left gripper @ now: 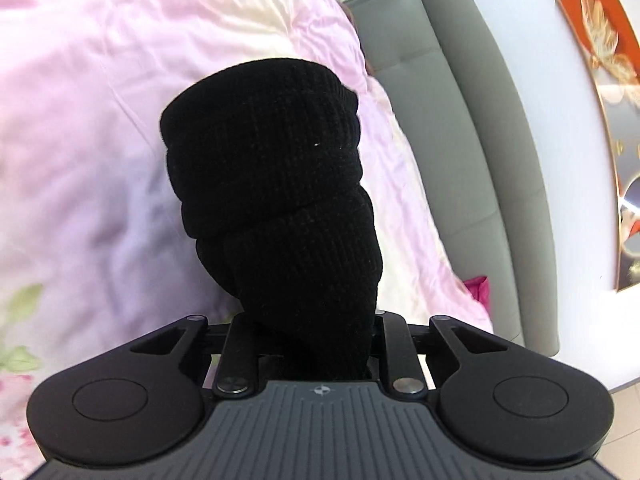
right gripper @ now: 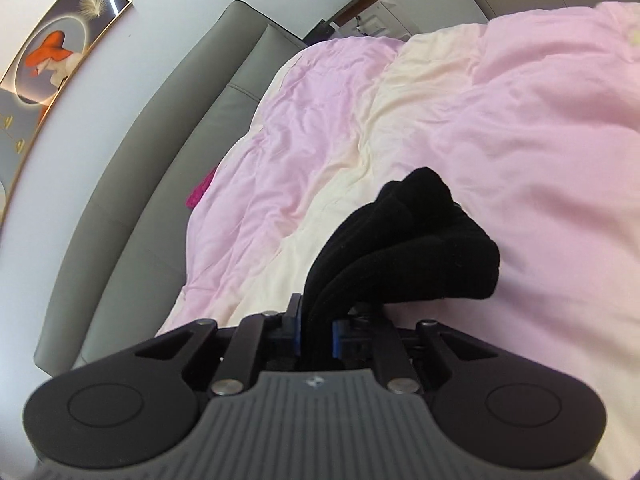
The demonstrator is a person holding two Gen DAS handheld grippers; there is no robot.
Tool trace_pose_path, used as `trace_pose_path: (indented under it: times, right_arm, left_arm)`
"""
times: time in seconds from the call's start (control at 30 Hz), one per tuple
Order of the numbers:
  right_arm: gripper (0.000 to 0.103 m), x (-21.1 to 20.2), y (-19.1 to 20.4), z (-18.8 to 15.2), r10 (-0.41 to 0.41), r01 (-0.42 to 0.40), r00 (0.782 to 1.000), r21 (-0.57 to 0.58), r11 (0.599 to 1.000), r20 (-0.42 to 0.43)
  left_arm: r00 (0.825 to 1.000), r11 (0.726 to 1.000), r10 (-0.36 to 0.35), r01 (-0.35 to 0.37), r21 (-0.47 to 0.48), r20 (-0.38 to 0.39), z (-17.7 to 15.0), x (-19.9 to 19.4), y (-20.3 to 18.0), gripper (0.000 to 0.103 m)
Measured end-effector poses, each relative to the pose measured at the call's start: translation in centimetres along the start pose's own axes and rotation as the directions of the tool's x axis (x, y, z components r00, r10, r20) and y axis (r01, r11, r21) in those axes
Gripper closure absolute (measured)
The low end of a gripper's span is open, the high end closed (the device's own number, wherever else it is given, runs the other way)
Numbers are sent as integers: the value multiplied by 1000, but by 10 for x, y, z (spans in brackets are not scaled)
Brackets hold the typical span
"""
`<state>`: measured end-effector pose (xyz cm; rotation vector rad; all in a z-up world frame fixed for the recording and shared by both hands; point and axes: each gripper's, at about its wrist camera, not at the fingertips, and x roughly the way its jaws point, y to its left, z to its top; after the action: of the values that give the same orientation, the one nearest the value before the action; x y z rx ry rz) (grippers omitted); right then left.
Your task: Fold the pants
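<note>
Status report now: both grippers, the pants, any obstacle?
Left gripper shut on black pants. Right gripper shut on the pants too. Pink duvet below, nothing in the way.

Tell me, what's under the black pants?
Under the black pants lies a rumpled pink and cream blanket. Both the left gripper and the right gripper pinch the pants. The spot directly beneath the fabric is covered.

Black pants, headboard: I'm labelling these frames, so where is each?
black pants [left gripper: 272, 184]: left wrist view, ribbed bunched middle.
headboard [right gripper: 168, 168]: right wrist view, grey padded face.
</note>
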<state>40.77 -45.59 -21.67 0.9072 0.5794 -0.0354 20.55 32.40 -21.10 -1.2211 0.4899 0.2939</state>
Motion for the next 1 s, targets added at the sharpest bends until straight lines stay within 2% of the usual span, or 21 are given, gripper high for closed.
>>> trace_pose_path:
  times: [0.17, 0.27, 0.33, 0.4, 0.43, 0.47, 0.53, 0.57, 0.6, 0.63, 0.77, 0.83, 0.87, 0.93, 0.97, 1.0]
  right_arm:
    - [95, -45, -2, -12, 12, -11, 999, 30, 999, -37]
    - [95, -71, -16, -32, -7, 15, 996, 85, 996, -92]
    - [95, -88, -32, -53, -18, 35, 991, 124, 992, -132]
    - [94, -97, -48, -77, -40, 61, 987, 134, 989, -155]
    - [94, -98, -56, -90, -67, 87, 984, 120, 989, -163]
    - [91, -97, -65, -102, -108, 126, 979, 95, 987, -175]
    - [89, -91, -89, -115, -186, 213, 957, 104, 971, -223]
    - [88, -94, -102, -114, -161, 204, 961, 185, 961, -225]
    - [83, -100, -110, -111, -143, 190, 968, 237, 953, -204]
    - [81, -106, -111, -109, -159, 202, 969, 235, 951, -188]
    - [74, -125, -91, -111, -253, 265, 959, 93, 960, -125]
    - [73, -129, -84, -111, -274, 281, 957, 79, 956, -97]
    - [73, -131, -82, -110, -280, 285, 957, 75, 955, -79]
    - [73, -135, -80, -106, -285, 287, 958, 75, 955, -37]
    - [73, -138, -82, -104, -284, 284, 959, 87, 955, -17]
    - [73, -140, -84, -103, -279, 278, 960, 103, 955, -5]
  left_arm:
    - [1000, 1000, 15, -15, -7, 7, 17, -47, 20, 78]
    - [999, 999, 42, -42, -27, 10, 25, -78, 45, 78]
    - [996, 996, 82, -83, -28, -22, 32, -88, 62, 78]
    - [984, 987, 158, -156, 26, -89, 37, -82, 79, 76]
    - [969, 976, 214, -208, 59, -125, 35, -78, 87, 75]
    - [956, 966, 257, -254, 38, -142, 32, -75, 96, 70]
    - [952, 962, 269, -274, -12, -146, 27, -76, 106, 64]
    - [952, 960, 275, -278, -8, -137, 25, -79, 104, 62]
    - [949, 957, 287, -289, 4, -131, 23, -81, 100, 61]
    - [943, 952, 307, -306, 28, -126, 23, -89, 99, 61]
    - [931, 933, 352, -341, 112, -100, 21, -97, 76, 61]
    - [926, 924, 367, -352, 150, -87, 27, -104, 67, 59]
    - [919, 914, 386, -369, 170, -79, 28, -92, 59, 54]
    - [908, 896, 413, -393, 207, -63, 32, -103, 56, 51]
    - [895, 875, 444, -425, 232, -34, 31, -108, 53, 49]
    - [866, 832, 500, -485, 271, 16, 35, -111, 42, 43]
